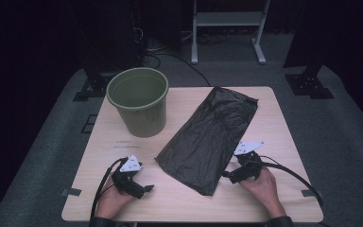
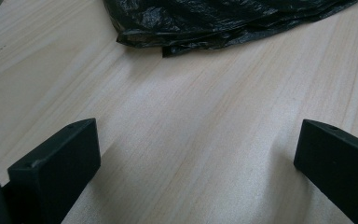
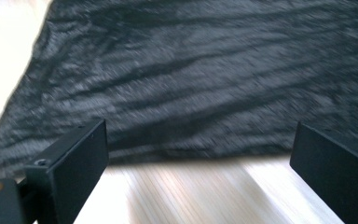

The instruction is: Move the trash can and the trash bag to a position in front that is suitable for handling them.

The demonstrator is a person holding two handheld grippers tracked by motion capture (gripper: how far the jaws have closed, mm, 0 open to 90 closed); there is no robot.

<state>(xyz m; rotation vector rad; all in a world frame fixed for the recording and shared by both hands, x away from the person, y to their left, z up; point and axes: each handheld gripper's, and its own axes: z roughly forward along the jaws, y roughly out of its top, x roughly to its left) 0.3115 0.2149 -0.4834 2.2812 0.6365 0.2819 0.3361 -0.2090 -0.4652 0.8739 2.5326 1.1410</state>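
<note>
Both claws spread, the right claw (image 1: 234,176) nears the bag's (image 1: 208,135) edge while the left claw (image 1: 144,189) waits on the worktop (image 1: 118,142); next, pinch the edge.

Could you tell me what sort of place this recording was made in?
Probably a lab or recording studio: a small wooden table on grey carpet, dark curtains around it, cables and equipment stands behind. A green bin and black bag lie ready.

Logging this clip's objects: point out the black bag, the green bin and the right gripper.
black bag (image 1: 208,137), high view, middle of the flat crinkled plastic.
green bin (image 1: 144,118), high view, front of its outer wall.
right gripper (image 1: 228,176), high view, between its open jaws at the bag's edge.
</note>
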